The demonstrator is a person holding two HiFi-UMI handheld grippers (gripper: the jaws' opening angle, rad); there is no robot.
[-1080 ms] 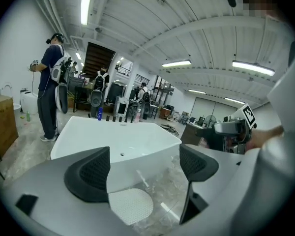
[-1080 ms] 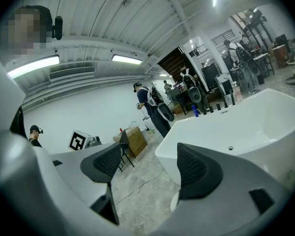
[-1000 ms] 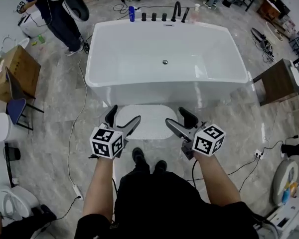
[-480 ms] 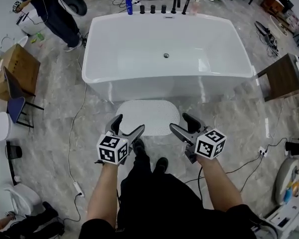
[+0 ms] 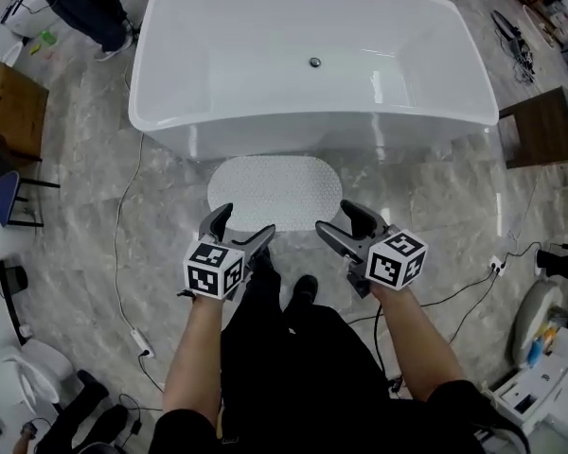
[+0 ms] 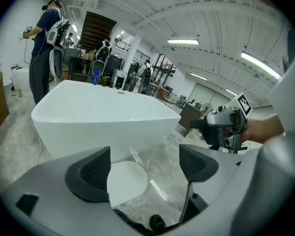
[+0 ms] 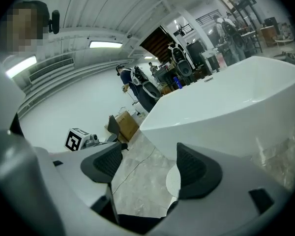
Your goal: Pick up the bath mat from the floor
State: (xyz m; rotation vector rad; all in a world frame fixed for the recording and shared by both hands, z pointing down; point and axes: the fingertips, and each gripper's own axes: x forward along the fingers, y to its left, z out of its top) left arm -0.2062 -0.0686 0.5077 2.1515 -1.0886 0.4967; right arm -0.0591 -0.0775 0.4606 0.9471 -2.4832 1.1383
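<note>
Mat flat on floor, centre frame, just beside tub; left gripper and right gripper at its near edge, fingers of both wide apart, empty; risks: mat lies flush, so fingers may skid off its thin edge; a one-sided pinch would let it droop and slip; shoe close by may pin it.

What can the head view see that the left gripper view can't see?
Only the head view: the drain inside the bathtub, and the marker cube on the left hand-held gripper. Only the left gripper view: the ceiling lights. Both: the bathtub, the bath mat flat on the floor, and the right hand-held gripper, open.
</note>
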